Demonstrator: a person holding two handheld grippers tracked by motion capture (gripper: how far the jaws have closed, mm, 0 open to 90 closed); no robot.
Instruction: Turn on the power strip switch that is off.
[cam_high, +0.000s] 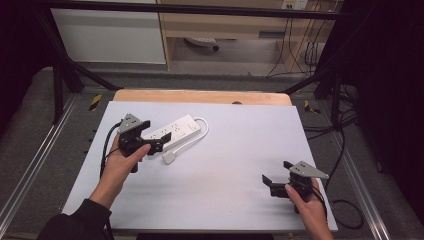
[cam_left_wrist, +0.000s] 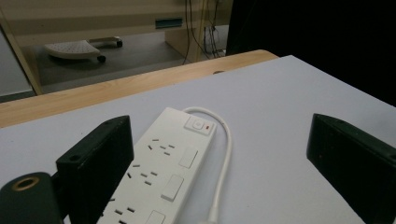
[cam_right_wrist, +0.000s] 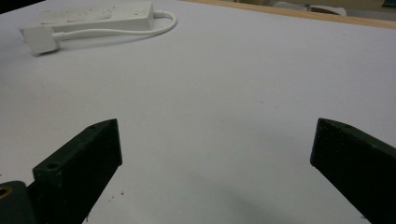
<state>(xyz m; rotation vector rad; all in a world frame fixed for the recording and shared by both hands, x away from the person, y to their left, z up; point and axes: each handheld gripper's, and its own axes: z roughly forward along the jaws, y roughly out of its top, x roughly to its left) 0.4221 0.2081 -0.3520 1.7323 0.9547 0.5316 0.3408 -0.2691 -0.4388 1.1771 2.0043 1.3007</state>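
White power strip (cam_high: 172, 131) lies on the counter (cam_high: 235, 150), far-left area, its cord (cam_high: 192, 142) looping round to the plug (cam_high: 169, 157) beside it. Our left hand-held gripper (cam_high: 150, 135) sits at the strip's near end, jaws spread wide and straddling it, nothing clamped. Our right hand-held gripper (cam_high: 272, 182) hovers near-right, jaws apart, well clear. Risks as we judge them: strip is wide and smooth, so an off-centre pinch could skid or pivot it; a jaw could also snag the cord and drag the plug.
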